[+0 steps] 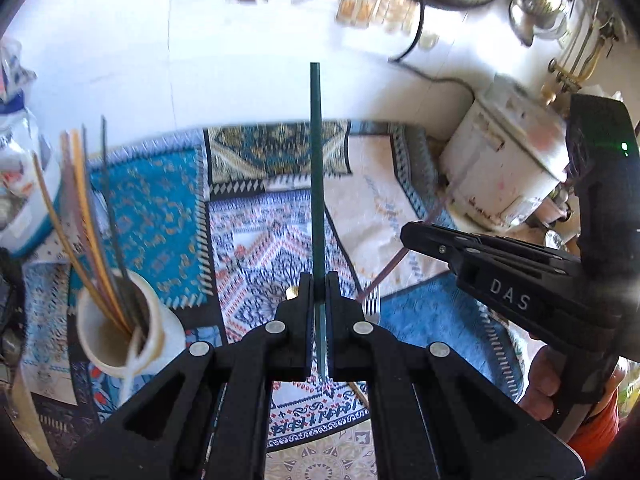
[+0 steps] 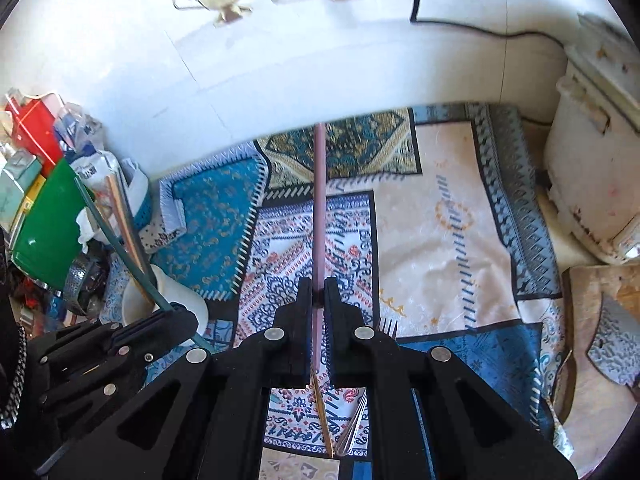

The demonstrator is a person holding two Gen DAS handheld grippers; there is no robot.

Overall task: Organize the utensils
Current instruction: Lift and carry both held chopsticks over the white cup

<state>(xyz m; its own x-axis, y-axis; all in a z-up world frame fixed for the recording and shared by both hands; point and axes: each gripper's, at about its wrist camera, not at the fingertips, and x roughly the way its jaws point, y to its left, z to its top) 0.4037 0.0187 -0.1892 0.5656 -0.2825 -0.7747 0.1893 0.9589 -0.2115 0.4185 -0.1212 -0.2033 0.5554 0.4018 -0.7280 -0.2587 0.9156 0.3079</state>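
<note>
One cup (image 1: 120, 344), one fork (image 2: 352, 420), one green chopstick (image 1: 316, 184), one pink chopstick (image 2: 320, 208).

On the white floor (image 2: 280, 60) we see a patchwork-patterned mat in blue, teal and cream (image 2: 448, 216). At right stands a worn white rice cooker (image 1: 508, 168), its black power cord (image 2: 480, 30) trailing across the floor. We note a green plastic bowl (image 2: 44, 224) and a red carton (image 2: 34, 132) at left, and a brass genie-style lamp (image 2: 224, 0) farther back.
</note>
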